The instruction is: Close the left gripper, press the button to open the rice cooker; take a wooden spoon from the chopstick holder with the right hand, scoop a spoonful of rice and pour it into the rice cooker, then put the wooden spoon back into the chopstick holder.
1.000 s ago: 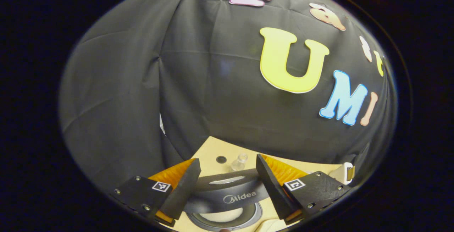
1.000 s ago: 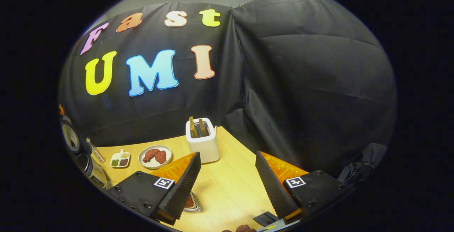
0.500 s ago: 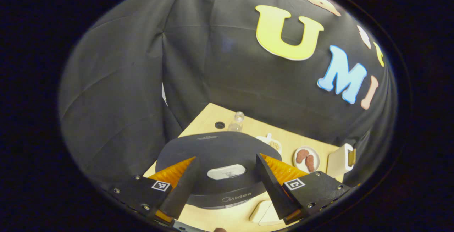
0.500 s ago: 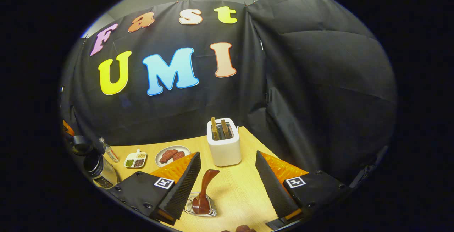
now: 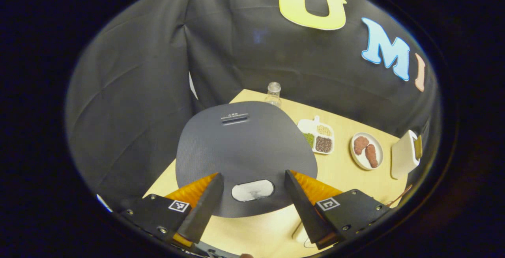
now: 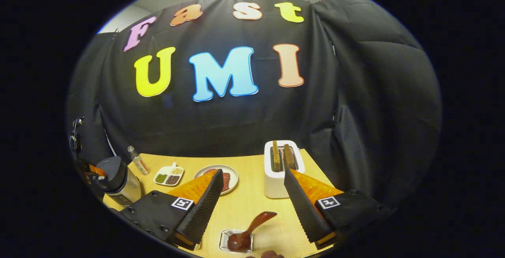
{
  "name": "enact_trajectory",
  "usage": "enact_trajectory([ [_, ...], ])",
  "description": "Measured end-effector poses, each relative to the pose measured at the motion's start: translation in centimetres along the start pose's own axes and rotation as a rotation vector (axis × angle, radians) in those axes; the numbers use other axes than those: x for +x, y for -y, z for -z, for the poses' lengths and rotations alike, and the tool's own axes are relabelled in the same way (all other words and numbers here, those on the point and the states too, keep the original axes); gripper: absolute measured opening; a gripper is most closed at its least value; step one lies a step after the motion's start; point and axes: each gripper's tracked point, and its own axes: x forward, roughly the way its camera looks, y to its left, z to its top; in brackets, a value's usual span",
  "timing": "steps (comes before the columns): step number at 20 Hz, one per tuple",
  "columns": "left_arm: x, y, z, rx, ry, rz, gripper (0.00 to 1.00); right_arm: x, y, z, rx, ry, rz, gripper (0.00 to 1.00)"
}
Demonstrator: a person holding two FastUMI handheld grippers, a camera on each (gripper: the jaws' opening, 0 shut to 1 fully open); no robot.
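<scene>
In the left gripper view, the left hand-held gripper (image 5: 252, 195) hangs spread above the cooker (image 5: 244, 155), lid down, its button (image 5: 252, 190) between the fingers. In the right gripper view, the cooker sits at 9 o'clock on the tabletop (image 6: 252, 206); the right hand-held gripper (image 6: 252, 199) is spread, empty, above the spoon (image 6: 249, 232) in its holder (image 6: 225, 242) at 6 o'clock.

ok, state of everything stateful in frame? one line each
rice cooker: lid shut
left claw: open, above the cooker lid, holding nothing
right claw: open, holding nothing
wooden spoon: leaning in the chopstick holder, ungrasped
toaster: two slices sticking out of its slots
glass bottle: upright behind the cooker
</scene>
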Motion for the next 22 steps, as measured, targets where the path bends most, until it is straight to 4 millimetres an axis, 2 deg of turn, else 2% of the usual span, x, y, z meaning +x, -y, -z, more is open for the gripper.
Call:
enact_trajectory([
  [1,0.7,0.0,-0.2,0.002,0.026,-0.005,1.0,0.3,-0.7,0.2,-0.01,-0.006,-0.021,0.98],
  [5,-0.2,0.0,0.1,0.009,0.055,-0.008,1.0,1.1,-2.6,1.1,-0.049,-0.049,-0.083,0.98],
  [9,-0.2,0.1,0.3,0.023,0.099,-0.003,1.0,0.7,-3.4,1.4,-0.081,-0.043,-0.122,0.98],
  [10,0.0,0.1,0.8,0.025,0.084,-0.004,1.0,0.5,-3.3,1.7,-0.087,-0.043,-0.128,0.98],
  [15,-0.1,0.1,0.7,0.028,0.117,-0.011,1.0,-0.5,-2.6,3.7,-0.074,-0.066,-0.155,0.98],
  [18,-0.2,0.4,0.6,0.06,0.118,-0.006,1.0,-1.4,-1.4,3.5,-0.068,-0.05,-0.144,0.98],
  [20,-1.4,0.1,0.5,0.096,0.119,-0.028,1.0,-2.3,-0.6,2.7,-0.057,-0.011,-0.12,0.98],
  [22,-3.7,-0.2,-0.4,0.126,0.181,-0.048,0.98,-3.5,0.4,3.2,-0.036,0.008,-0.08,0.98],
])
